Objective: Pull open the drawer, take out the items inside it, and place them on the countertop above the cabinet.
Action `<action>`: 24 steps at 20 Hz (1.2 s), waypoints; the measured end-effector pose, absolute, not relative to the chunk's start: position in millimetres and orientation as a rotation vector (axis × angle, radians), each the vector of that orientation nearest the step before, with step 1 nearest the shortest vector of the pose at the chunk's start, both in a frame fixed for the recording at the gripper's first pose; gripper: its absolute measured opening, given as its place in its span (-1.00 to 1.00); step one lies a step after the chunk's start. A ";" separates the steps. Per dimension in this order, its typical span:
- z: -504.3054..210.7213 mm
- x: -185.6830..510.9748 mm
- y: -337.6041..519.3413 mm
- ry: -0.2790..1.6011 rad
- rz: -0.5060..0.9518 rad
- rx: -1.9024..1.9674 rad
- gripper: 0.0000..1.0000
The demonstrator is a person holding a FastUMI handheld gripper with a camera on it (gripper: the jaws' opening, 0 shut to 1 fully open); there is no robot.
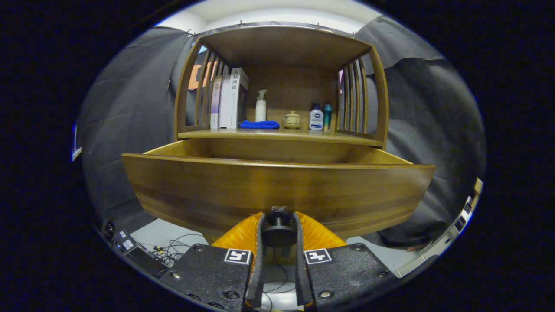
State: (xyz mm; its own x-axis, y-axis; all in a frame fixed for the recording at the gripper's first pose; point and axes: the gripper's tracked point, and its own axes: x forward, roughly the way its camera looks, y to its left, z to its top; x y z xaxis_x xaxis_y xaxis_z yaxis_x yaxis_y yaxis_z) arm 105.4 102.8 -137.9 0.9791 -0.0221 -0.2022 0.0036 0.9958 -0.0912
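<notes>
Two fingers of the gripper [278, 225] are closed on the round dark knob [278, 226] at the bottom middle of the drawer [277, 190] front, one pad pressing each side of it. Behind the knob a glossy orange rounded shape [321, 236] shows under the drawer. The drawer is pulled out toward the camera; its front is a broad panel of smooth brown wood with long grain lines, and its paler side walls run back to the cabinet. What lies inside is hidden by the front panel. Above it is the flat wooden countertop [277, 135], framed by slatted sides and a plank roof. Standing on it from left to right are upright books [230, 99], a folded blue cloth [259, 125] with a white pump bottle [260, 106] behind it, a small lidded ceramic pot [292, 119], and two small bottles [320, 117] close together. Loose cables [173, 249] lie on the pale floor below.
</notes>
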 end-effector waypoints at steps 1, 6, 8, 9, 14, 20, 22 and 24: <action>-138.2 106.2 101.1 0.203 -0.014 -0.096 -0.36; -120.8 95.1 83.8 0.146 -0.026 -0.038 0.27; -98.7 88.4 72.4 0.110 -0.036 -0.017 0.59; -86.9 84.6 64.8 0.093 -0.042 -0.001 0.74; -18.3 87.3 45.1 0.020 -0.036 0.043 1.00; 43.6 131.7 45.1 0.029 -0.006 -0.008 1.00; 55.2 156.9 55.3 0.088 0.029 -0.019 1.00; 59.1 180.9 64.9 0.177 0.054 -0.014 1.00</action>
State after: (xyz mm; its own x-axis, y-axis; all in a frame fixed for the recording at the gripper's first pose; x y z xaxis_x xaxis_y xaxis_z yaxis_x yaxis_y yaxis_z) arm 180.9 64.9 59.1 0.9829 0.0528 -0.1763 -0.0552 0.9984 -0.0089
